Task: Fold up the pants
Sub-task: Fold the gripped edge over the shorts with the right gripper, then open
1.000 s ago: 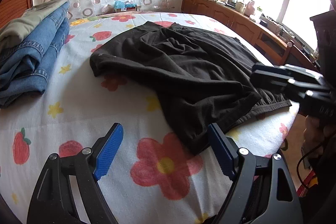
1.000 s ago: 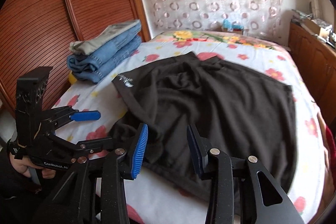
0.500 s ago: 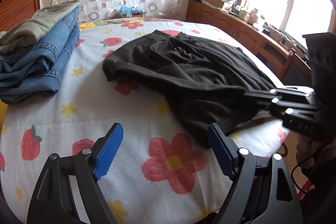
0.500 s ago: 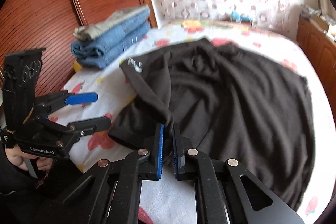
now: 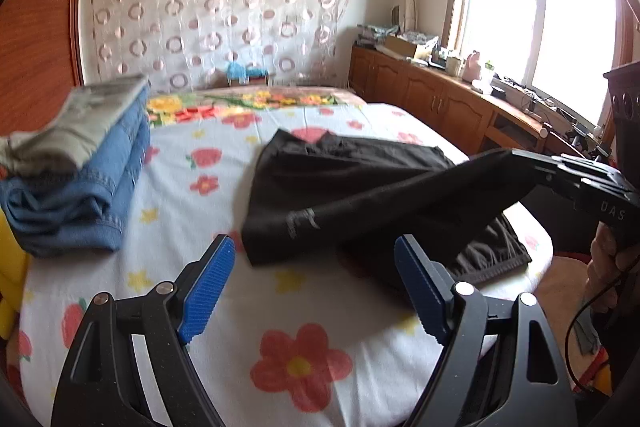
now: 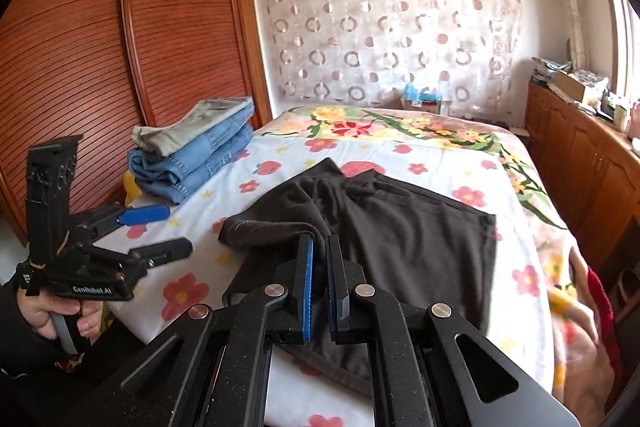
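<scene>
Black pants (image 5: 352, 183) (image 6: 404, 227) lie crumpled on the flowered bed sheet (image 5: 192, 195). My right gripper (image 6: 319, 247) is shut on a fold of the pants and holds it lifted off the bed; it shows at the right in the left wrist view (image 5: 516, 157), with the cloth stretched down to the left. My left gripper (image 5: 316, 287) is open and empty, low over the sheet just in front of the pants' near edge; it shows at the left in the right wrist view (image 6: 160, 231).
A stack of folded jeans with a grey garment on top (image 5: 76, 163) (image 6: 196, 155) sits at the bed's left side by the wooden wardrobe (image 6: 100, 67). Wooden cabinets with clutter (image 5: 460, 99) run along the right under the window.
My right gripper closed on a fold of the pants and lifted it up and toward me, pulling the cloth taut. My left gripper stayed open and rose a little.
</scene>
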A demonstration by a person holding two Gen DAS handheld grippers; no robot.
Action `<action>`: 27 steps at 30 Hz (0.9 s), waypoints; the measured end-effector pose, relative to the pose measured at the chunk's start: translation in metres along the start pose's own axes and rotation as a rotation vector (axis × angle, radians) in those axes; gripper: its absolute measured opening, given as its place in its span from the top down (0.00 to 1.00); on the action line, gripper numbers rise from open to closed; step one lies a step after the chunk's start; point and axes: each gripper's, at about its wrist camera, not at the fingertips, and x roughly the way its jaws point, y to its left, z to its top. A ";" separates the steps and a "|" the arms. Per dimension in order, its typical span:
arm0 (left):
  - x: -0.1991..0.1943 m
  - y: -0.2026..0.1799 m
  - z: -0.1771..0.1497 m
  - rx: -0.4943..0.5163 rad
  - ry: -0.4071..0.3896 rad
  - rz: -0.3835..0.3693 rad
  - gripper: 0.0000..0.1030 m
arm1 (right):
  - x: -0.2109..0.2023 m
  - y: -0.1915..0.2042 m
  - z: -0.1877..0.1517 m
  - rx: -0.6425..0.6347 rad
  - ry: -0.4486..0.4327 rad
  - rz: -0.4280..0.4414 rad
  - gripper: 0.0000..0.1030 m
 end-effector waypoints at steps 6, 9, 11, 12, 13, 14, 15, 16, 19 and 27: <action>0.000 -0.006 0.008 0.012 -0.007 -0.022 0.20 | -0.012 -0.001 -0.007 0.016 -0.011 -0.029 0.95; -0.001 -0.010 0.008 0.023 -0.006 -0.025 0.20 | -0.025 -0.007 -0.011 0.025 -0.014 -0.044 0.95; 0.000 -0.013 0.008 0.028 -0.005 -0.027 0.20 | -0.030 -0.008 -0.013 0.031 -0.014 -0.054 0.95; 0.000 -0.014 0.008 0.031 -0.003 -0.029 0.20 | -0.032 -0.009 -0.014 0.035 -0.012 -0.057 0.95; 0.001 -0.015 0.008 0.033 -0.003 -0.031 0.20 | -0.032 -0.010 -0.016 0.037 -0.011 -0.064 0.95; 0.001 -0.016 0.008 0.037 -0.001 -0.031 0.20 | -0.034 -0.011 -0.018 0.039 -0.009 -0.073 0.95; 0.002 -0.017 0.008 0.042 0.002 -0.030 0.20 | -0.034 -0.011 -0.019 0.041 -0.007 -0.078 0.95; 0.002 -0.019 0.007 0.045 0.004 -0.030 0.20 | -0.035 -0.012 -0.021 0.046 -0.006 -0.083 0.95; 0.002 -0.023 0.005 0.052 0.009 -0.034 0.20 | -0.037 -0.016 -0.028 0.065 0.011 -0.092 0.95; 0.004 -0.030 0.003 0.065 0.019 -0.040 0.20 | -0.035 -0.033 -0.043 0.124 0.074 -0.121 0.95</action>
